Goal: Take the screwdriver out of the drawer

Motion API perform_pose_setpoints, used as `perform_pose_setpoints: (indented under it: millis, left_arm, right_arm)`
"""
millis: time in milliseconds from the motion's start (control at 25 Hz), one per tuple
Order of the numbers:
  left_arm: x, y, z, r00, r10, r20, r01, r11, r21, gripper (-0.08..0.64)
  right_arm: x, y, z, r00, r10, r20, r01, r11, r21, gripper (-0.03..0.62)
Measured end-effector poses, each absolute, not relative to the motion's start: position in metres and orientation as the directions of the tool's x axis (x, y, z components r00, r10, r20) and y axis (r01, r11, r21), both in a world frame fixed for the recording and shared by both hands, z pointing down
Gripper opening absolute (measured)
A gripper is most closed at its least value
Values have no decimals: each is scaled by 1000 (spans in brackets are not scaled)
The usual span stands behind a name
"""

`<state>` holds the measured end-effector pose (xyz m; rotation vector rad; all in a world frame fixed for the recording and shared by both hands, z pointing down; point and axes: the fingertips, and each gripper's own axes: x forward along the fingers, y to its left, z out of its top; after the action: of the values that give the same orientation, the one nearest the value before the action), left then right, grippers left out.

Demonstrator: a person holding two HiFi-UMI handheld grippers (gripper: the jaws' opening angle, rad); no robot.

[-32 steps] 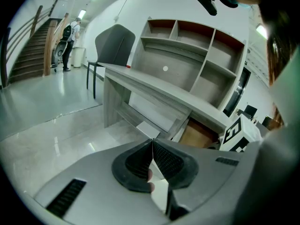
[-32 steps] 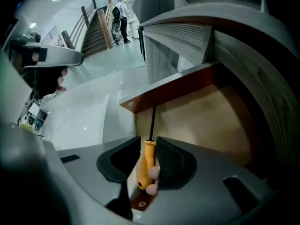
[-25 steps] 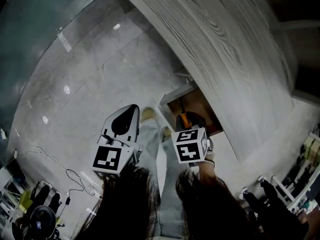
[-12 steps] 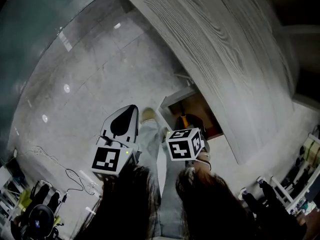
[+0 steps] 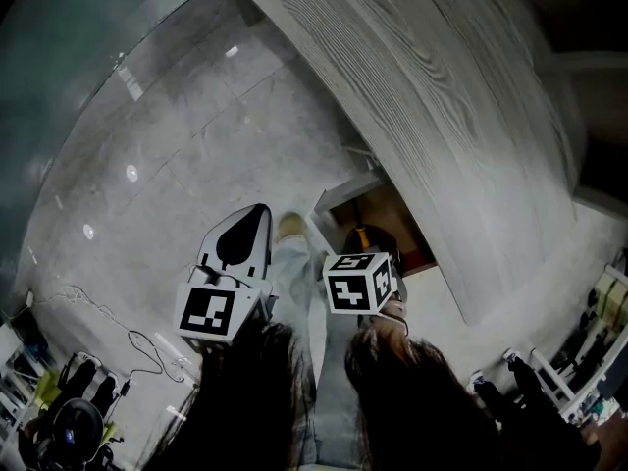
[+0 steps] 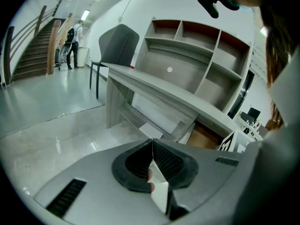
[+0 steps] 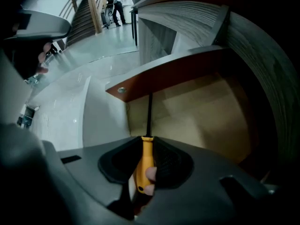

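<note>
Right gripper view: the right gripper [image 7: 146, 148] is clenched on the yellow handle of the screwdriver [image 7: 143, 159]. The handle is pinched lengthwise, so the black shaft [image 7: 149, 114] runs straight ahead of the jaws. A grip along the handle probably keeps the tool from swinging as it comes out. Just beyond the jaws, under the shaft's tip, lies the open drawer [image 7: 201, 121], its reddish front rail to the gripper's left. The screwdriver appears raised off the wooden floor but not yet clear of the opening. Above and to the right of the gripper curves the grey desk [image 7: 187, 20]. Left gripper view: the left gripper [image 6: 152, 146] has its jaws pressed together on nothing and is held aside, apparently idle, facing the desk.
</note>
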<state>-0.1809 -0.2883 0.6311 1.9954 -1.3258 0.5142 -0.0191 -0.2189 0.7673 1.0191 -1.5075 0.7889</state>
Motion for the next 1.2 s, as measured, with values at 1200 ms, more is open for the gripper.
perform_pose_setpoints:
  millis: [1200]
  left_arm:
    - [-145, -252, 603, 366, -695, 619, -930, -239, 280, 18]
  right_arm:
    - [-8, -230, 707, -154, -337, 929, -910, 415, 0, 89]
